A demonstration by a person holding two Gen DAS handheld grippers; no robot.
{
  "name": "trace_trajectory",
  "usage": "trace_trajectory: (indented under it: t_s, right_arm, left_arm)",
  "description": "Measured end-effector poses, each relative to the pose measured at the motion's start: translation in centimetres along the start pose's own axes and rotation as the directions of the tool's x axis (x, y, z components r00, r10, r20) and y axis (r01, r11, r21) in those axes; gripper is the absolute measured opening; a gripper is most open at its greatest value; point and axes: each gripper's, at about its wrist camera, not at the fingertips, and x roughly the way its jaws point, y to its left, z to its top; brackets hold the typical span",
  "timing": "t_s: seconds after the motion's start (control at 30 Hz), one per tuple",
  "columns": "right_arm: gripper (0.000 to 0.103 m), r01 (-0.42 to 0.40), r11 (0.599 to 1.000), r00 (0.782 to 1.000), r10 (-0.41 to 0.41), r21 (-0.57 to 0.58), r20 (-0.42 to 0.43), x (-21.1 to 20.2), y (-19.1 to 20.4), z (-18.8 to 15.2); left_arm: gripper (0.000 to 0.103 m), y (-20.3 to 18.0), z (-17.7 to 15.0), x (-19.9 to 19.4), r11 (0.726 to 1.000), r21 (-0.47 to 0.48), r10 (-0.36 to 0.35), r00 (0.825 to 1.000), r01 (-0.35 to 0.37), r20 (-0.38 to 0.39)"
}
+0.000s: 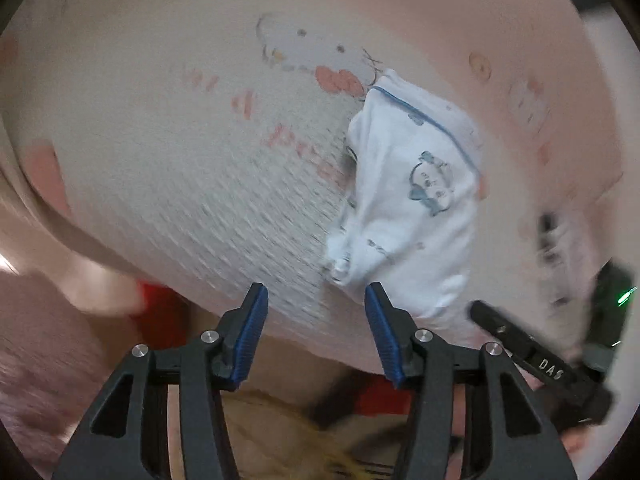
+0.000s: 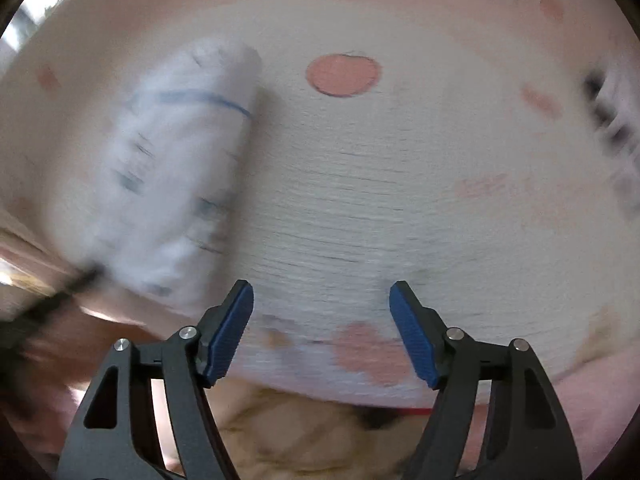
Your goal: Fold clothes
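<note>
A small white garment (image 1: pixel 412 196) with blue piping and a blue animal print lies folded into a long bundle on a cream and pink cartoon-print blanket (image 1: pixel 180 128). My left gripper (image 1: pixel 316 304) stands open just short of the garment's near end, nothing between its blue pads. In the right wrist view the same garment (image 2: pixel 176 168) is blurred, up and to the left of my right gripper (image 2: pixel 322 300), which is open and empty over the bare blanket (image 2: pixel 360 184). The right gripper's black body (image 1: pixel 540 364) shows at the lower right of the left wrist view.
The blanket's near edge (image 2: pixel 340 392) drops off just under both grippers, with tan fabric (image 2: pixel 312 436) and something red (image 1: pixel 160 316) below it. A blurred dark and white object (image 2: pixel 612 128) lies at the right edge of the blanket. Both views are motion-blurred.
</note>
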Motion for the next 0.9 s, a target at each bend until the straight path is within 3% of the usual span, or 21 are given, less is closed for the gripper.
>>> trace_trajectory:
  t_s: [0.07,0.13,0.17,0.23,0.27,0.43,0.5,0.6,0.73,0.8,0.9]
  right_arm:
    - [0.072,-0.071,0.997,0.998,0.070,0.013,0.004,-0.1,0.0,0.1]
    - [0.072,-0.073,0.997,0.997,0.073,-0.013,-0.005,0.5,0.4,0.1]
    - [0.066,-0.063,0.997,0.998,0.062,-0.036,-0.004,0.9,0.8,0.0]
    - [0.059,-0.021,0.995,0.999,0.024,-0.097,0.027,1.3,1.8,-0.1]
    - [0.049,-0.015,0.992,0.999,0.019,-0.128,0.037,1.4,2.4,-0.1]
    - [0.017,-0.082,0.974,0.996,0.086,-0.212,0.011,1.7,4.4,-0.4]
    - [0.016,-0.105,0.965,0.994,0.109,-0.239,0.003,1.8,5.2,-0.4]
    - [0.016,-0.157,0.947,0.987,0.158,-0.279,-0.016,1.4,6.2,-0.6]
    - [0.018,-0.230,0.922,0.973,0.226,-0.311,-0.050,0.4,6.8,-1.2]
    - [0.022,-0.256,0.934,0.967,0.246,-0.249,-0.070,-0.7,5.4,-1.3]
    - [0.036,-0.183,0.968,0.981,0.192,-0.173,0.035,-2.2,2.7,0.6]
  left_arm:
    - [0.052,0.2,-0.1,0.3,0.995,-0.038,-0.089,0.996,0.088,-0.019]
    - [0.051,0.1,-0.1,0.7,0.988,-0.046,-0.149,0.989,0.147,-0.026]
    - [0.049,-0.1,0.0,0.9,0.985,-0.045,-0.168,0.985,0.167,-0.025]
    - [0.039,-0.9,0.3,1.7,0.987,-0.026,-0.161,0.987,0.161,-0.012]
    - [0.033,-0.9,0.2,1.8,0.988,-0.019,-0.151,0.989,0.151,-0.006]
    - [0.022,-1.6,1.2,1.7,0.994,0.022,-0.103,0.994,0.103,0.023]
    - [0.022,-2.8,2.0,0.9,0.996,0.085,-0.040,0.997,0.034,0.063]
    - [0.022,-3.0,2.7,-0.9,0.981,0.173,0.062,0.983,-0.092,0.170]
    - [0.022,-1.5,3.7,-1.4,0.992,0.119,0.017,0.989,-0.035,0.145]
    - [0.031,-1.1,3.6,-0.9,0.995,0.097,-0.012,0.994,0.002,0.108]
    - [0.037,-0.4,3.4,-0.2,0.997,0.063,-0.058,0.997,0.055,0.052]
